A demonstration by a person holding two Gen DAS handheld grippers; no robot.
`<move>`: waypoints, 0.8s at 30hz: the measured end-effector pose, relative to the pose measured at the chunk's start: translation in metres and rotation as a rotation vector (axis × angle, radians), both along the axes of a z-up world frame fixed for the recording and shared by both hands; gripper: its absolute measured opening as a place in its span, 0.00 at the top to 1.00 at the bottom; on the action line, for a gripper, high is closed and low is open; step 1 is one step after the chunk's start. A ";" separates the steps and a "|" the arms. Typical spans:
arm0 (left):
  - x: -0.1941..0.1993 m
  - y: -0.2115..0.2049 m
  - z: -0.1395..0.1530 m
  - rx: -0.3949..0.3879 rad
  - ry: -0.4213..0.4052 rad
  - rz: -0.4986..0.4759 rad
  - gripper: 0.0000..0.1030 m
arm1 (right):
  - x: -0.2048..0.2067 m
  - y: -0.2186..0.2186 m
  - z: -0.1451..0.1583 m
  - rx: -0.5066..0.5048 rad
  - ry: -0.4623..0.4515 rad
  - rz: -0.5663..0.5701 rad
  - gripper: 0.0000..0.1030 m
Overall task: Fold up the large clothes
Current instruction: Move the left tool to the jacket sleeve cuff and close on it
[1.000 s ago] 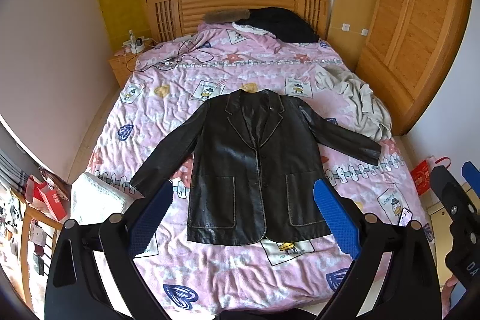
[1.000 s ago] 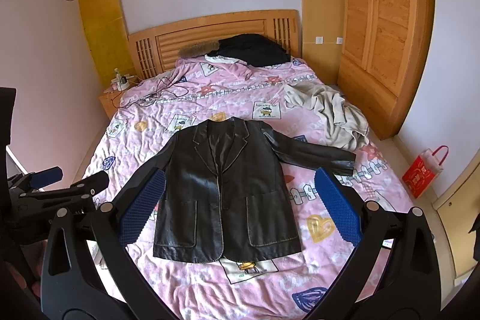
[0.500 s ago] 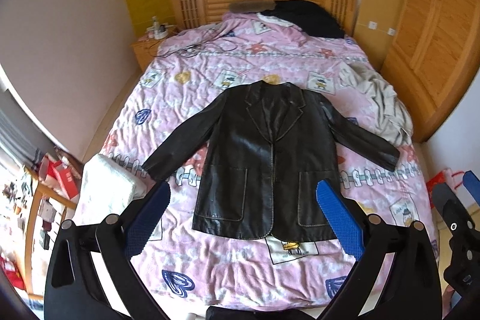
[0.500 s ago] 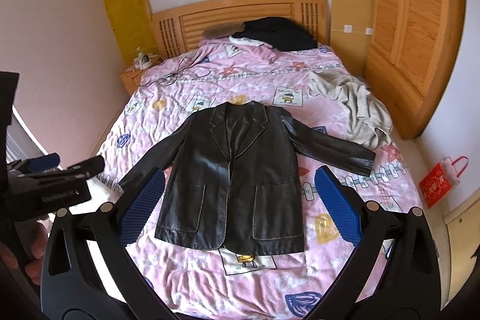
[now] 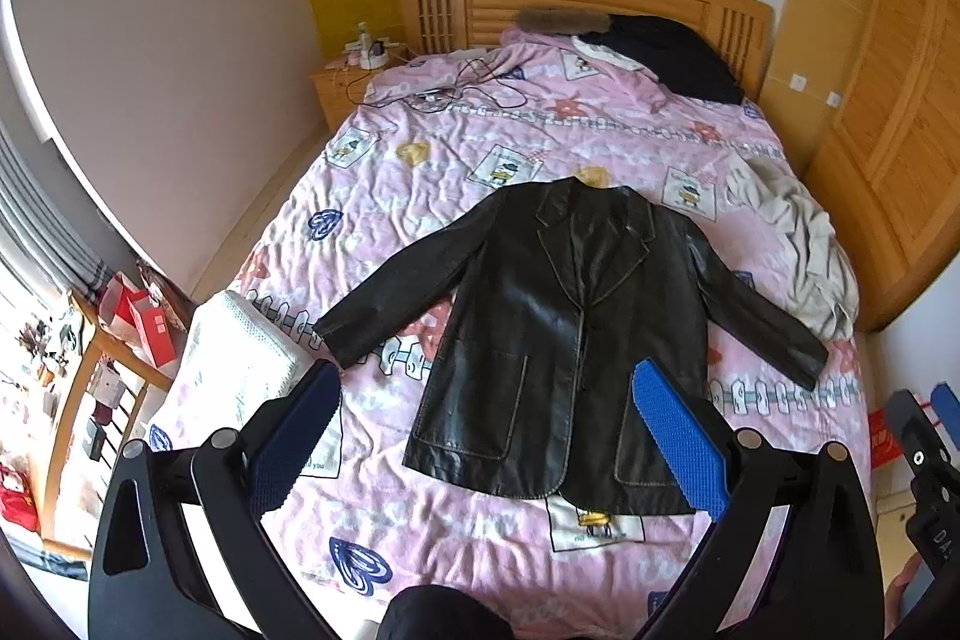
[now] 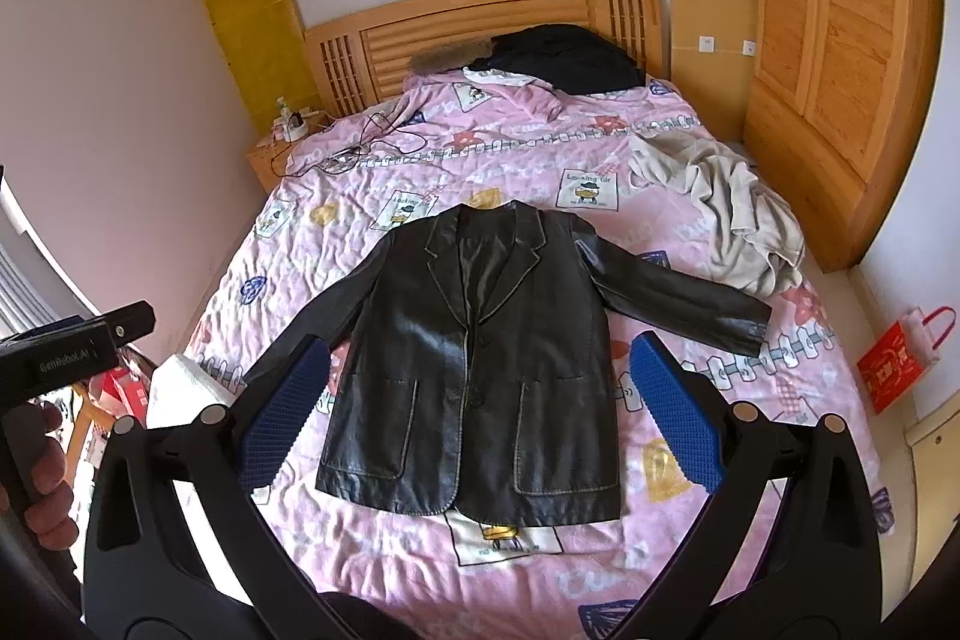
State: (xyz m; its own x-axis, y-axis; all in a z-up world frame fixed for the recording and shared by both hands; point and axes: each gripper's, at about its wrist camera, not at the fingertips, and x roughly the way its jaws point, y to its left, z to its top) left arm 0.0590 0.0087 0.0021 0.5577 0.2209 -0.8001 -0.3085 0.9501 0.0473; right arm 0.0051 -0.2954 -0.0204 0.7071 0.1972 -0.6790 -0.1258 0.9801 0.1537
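A black leather jacket (image 5: 564, 334) lies flat, front up, on the pink quilt (image 5: 420, 196) of a bed, both sleeves spread out to the sides. It also shows in the right wrist view (image 6: 480, 370). My left gripper (image 5: 486, 448) is open and empty, held above the foot of the bed, short of the jacket's hem. My right gripper (image 6: 480, 418) is open and empty too, at about the same height and distance. Neither touches the jacket.
A crumpled beige garment (image 6: 732, 220) lies at the bed's right edge. Dark clothes (image 6: 564, 55) rest by the wooden headboard (image 6: 480, 16), cables (image 6: 372, 142) at back left. A white folded item (image 5: 234, 370) sits at the front left corner. A wardrobe (image 6: 840, 40) stands to the right.
Both grippers have risen and swung a little right over the foot of the bed, so the jacket sits lower and farther in view. The jacket has not moved. Both stay open.
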 end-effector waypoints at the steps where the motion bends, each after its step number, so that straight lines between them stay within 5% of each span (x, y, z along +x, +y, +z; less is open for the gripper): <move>1: 0.003 0.006 -0.001 -0.001 -0.004 0.009 0.08 | 0.004 0.003 -0.001 0.002 0.002 -0.004 0.06; 9: 0.055 0.093 -0.034 -0.018 -0.010 0.081 0.08 | 0.039 0.057 -0.014 -0.068 -0.036 -0.016 0.06; 14: 0.102 0.178 -0.078 -0.119 0.021 0.150 0.08 | 0.090 0.113 -0.028 -0.099 -0.009 -0.035 0.06; 18: 0.145 0.249 -0.134 -0.201 0.083 0.225 0.08 | 0.134 0.162 -0.043 -0.154 0.015 -0.034 0.06; 24: 0.210 0.348 -0.233 -0.176 0.155 0.295 0.08 | 0.191 0.227 -0.094 -0.170 0.098 -0.015 0.06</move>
State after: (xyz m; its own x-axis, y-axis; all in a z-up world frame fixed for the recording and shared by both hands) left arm 0.2694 0.3566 -0.2312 0.3595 0.2057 -0.9102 -0.5724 0.8189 -0.0411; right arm 0.1963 -0.0686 -0.1145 0.6383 0.0636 -0.7672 -0.1037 0.9946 -0.0039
